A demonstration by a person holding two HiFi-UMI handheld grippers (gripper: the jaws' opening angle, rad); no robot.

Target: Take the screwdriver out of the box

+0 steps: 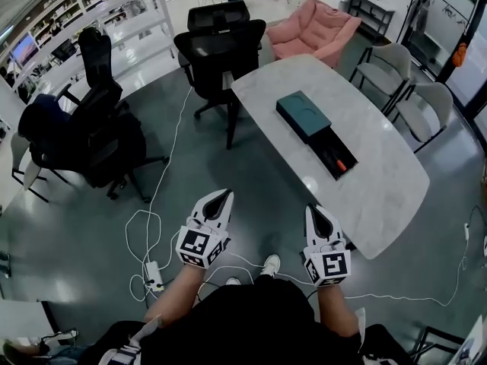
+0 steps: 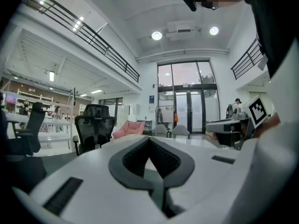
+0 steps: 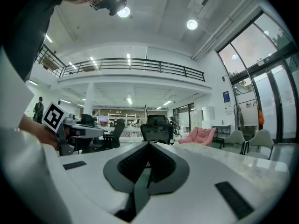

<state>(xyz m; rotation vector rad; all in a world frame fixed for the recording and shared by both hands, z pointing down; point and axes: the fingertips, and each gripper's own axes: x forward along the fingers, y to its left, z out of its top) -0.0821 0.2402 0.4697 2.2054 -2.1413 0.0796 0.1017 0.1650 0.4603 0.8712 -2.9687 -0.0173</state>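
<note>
The table [image 1: 384,177] top is seen as smooth, pale, marble-like stone. The floor [image 1: 228,169] is finished in glossy grey. The box [image 1: 302,114] is coated matt. The armchair [image 1: 316,29] is covered in pink cloth. The left gripper [image 1: 226,195] and right gripper [image 1: 312,211] are shelled in matt white plastic, with ribbed dark pads [image 2: 135,157].

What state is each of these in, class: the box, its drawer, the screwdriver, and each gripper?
box: lying flat, open at one end.
drawer: slid out of the box.
screwdriver: lying in the drawer, untouched.
left gripper: shut, empty, away from the box.
right gripper: shut, empty, away from the box.
</note>
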